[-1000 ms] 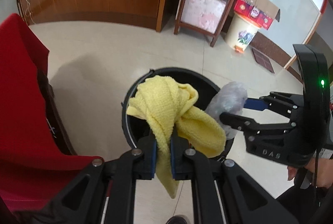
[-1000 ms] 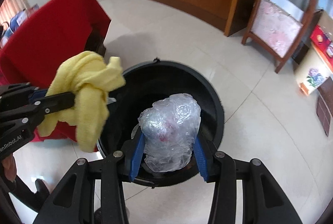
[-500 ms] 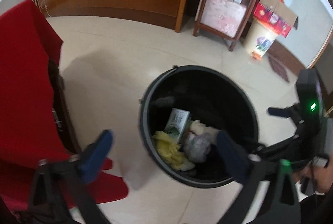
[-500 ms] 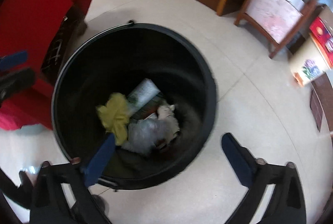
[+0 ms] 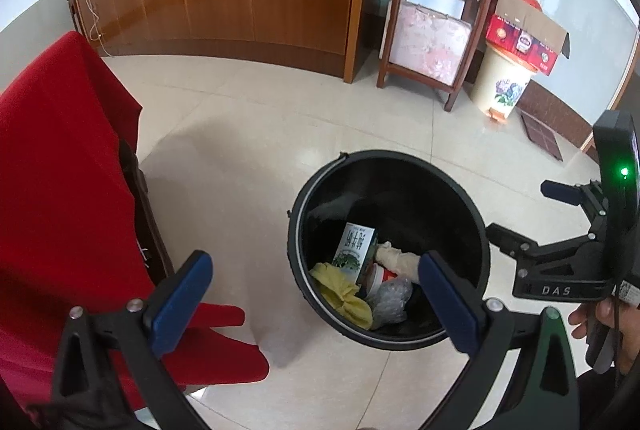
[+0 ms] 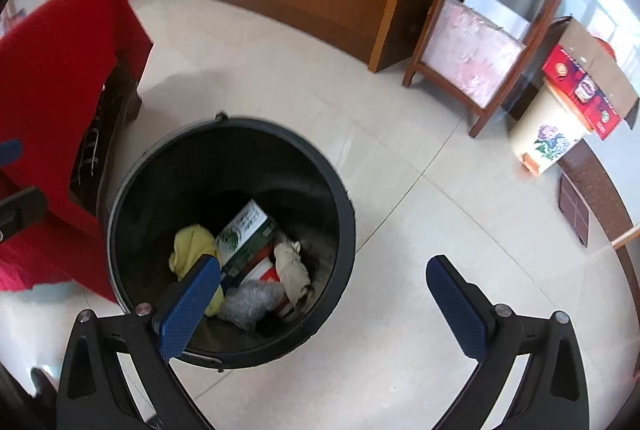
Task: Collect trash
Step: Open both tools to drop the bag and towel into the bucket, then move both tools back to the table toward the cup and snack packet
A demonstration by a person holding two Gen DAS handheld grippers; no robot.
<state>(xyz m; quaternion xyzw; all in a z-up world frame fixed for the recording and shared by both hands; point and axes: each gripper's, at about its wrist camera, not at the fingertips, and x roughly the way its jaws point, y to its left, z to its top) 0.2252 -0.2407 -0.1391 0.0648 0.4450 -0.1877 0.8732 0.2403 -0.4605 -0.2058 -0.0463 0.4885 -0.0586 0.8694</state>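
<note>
I have both grippers' jaws spread wide with nothing between them: left gripper (image 5: 314,294), right gripper (image 6: 322,300). Below and ahead of them the black bin (image 6: 344,206) holds the yellow cloth (image 5: 340,290) and the crumpled plastic wrap (image 6: 250,300), beside a green carton (image 5: 354,246).

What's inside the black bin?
In the bin: a yellow cloth, a green-and-white box, a crumpled clear plastic wad, a beige paper wad and a red-and-white cup. The pile covers the bottom, so anything beneath it cannot be seen.
</note>
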